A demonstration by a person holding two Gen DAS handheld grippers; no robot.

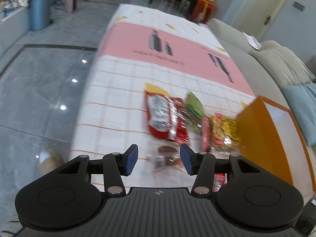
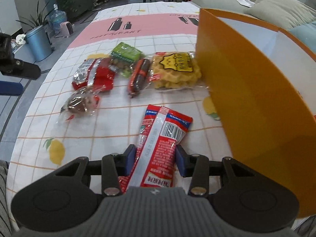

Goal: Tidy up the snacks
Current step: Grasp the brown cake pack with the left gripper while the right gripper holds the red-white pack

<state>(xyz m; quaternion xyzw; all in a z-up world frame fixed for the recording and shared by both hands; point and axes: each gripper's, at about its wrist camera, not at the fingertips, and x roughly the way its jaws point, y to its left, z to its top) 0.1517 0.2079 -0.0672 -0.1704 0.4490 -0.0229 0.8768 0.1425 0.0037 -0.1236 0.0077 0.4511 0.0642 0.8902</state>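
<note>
Checked lemon-print tablecloth (image 2: 102, 126): right gripper (image 2: 156, 159) clamps long red foil snack packet (image 2: 160, 144) lengthwise, likely bound for orange cardboard box (image 2: 246, 90); left gripper (image 1: 159, 159) open, empty.

Shiny crinkly plastic on the red snack pack (image 2: 158, 148), with a white paper-like label. Clear, glossy wrap on the yellow twisty snacks (image 2: 173, 71) and on the round brown cake (image 2: 79, 104). Silvery foil on the red bag (image 2: 92, 73). Shiny wrap on the green pack (image 2: 124, 57) and the sausage (image 2: 139, 76). Soft, matt cloth on the table (image 2: 110, 122), checked and printed. Smooth, matt card on the orange box (image 2: 246, 90), white inside. Matt black plastic with ribbed grooves on the right gripper (image 2: 156, 158); blue rubbery pads (image 2: 130, 159); small shiny metal pins. Polished, glossy stone floor (image 1: 45, 83). Soft grey cloth sofa (image 1: 262, 69).
</note>
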